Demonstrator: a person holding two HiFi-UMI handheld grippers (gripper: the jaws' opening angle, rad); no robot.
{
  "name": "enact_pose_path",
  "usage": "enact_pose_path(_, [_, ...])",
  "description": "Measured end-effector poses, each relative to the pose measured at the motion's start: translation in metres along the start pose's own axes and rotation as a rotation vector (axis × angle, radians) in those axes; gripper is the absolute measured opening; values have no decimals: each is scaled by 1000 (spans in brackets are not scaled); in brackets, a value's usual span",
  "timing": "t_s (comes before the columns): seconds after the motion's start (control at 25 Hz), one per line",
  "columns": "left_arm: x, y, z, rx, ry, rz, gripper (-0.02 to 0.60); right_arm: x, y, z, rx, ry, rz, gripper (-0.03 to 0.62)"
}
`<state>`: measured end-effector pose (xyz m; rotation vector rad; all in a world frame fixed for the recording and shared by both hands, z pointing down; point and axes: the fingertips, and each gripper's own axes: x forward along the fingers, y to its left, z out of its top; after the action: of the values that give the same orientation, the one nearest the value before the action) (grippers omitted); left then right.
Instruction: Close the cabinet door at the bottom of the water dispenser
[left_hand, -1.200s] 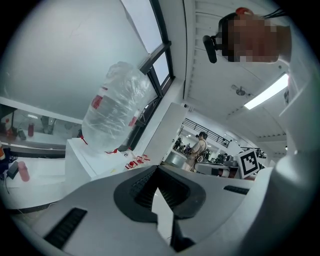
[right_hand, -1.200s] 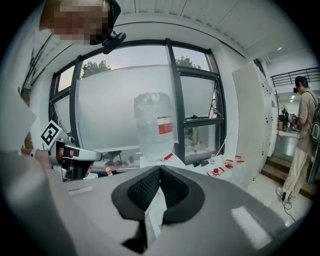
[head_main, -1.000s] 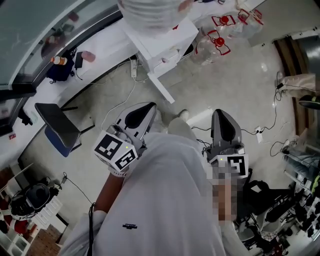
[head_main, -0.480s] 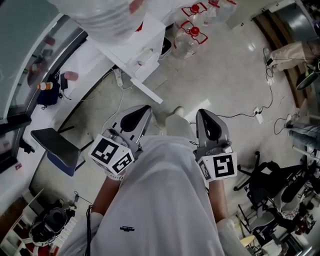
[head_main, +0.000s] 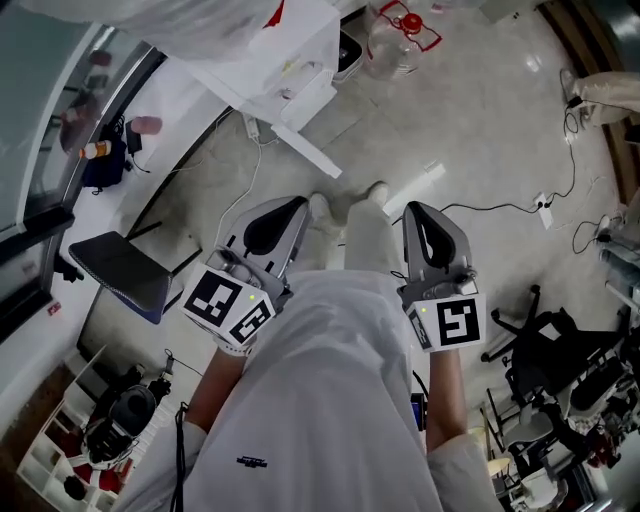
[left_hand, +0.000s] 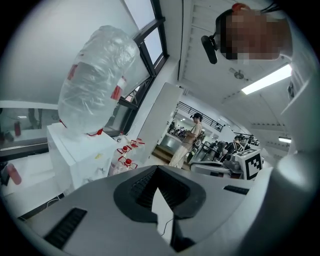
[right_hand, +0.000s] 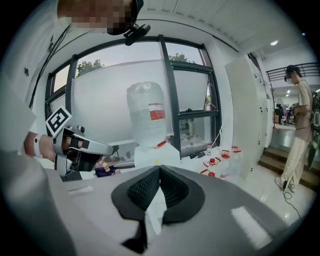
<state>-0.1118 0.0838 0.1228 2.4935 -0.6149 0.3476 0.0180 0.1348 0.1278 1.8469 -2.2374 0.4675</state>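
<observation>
The white water dispenser (head_main: 285, 60) stands ahead at the top of the head view, with a clear water jug (left_hand: 97, 80) on top of it. A narrow white panel (head_main: 305, 150) juts from its base across the floor; it looks like the open cabinet door seen edge-on. My left gripper (head_main: 298, 207) and right gripper (head_main: 420, 212) are held close to my torso, short of the dispenser, and both are shut on nothing. The right gripper view shows the jug (right_hand: 146, 115), the dispenser (right_hand: 155, 155) and the left gripper (right_hand: 75, 147) at its left.
Empty water bottles with red handles (head_main: 400, 35) lie on the floor right of the dispenser. A dark chair (head_main: 125, 270) is at the left, cables and a power strip (head_main: 545, 205) at the right, an office chair (head_main: 550, 345) lower right. A person (right_hand: 297, 125) stands far off.
Both grippers have sunk a little and come forward. The head view has swung, so the dispenser and its jutting panel now lie more to the upper left and nearer.
</observation>
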Motion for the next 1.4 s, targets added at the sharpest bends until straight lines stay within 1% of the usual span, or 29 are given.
enact_pose_path(0.2, [14, 20, -11, -2, 10, 65, 6, 23, -5, -30, 16, 38, 49, 12])
enact_pose_path(0.44, [30, 40, -33, -39, 38, 120, 6, 51, -4, -69, 5, 100, 114, 26])
enact_pose_path(0.6, [44, 52, -66, -117, 86, 126, 6, 74, -4, -93, -31, 140, 162, 39])
enact_pose_path(0.76, [52, 59, -96, -160, 122, 149, 6, 94, -4, -121, -33, 177, 208, 52])
enact_pose_path(0.92, [65, 71, -116, -150, 143, 163, 6, 112, -1, -148, -42, 202, 250, 73])
enact_pose_path(1.08, [80, 84, -125, -144, 152, 173, 6, 128, 2, -171, -35, 226, 278, 91])
enact_pose_path(1.28, [95, 96, -143, -145, 181, 168, 6, 148, 1, -202, -17, 269, 286, 123])
enact_pose_path(1.4, [104, 107, -155, -147, 194, 173, 6, 162, -3, -225, 36, 283, 272, 133])
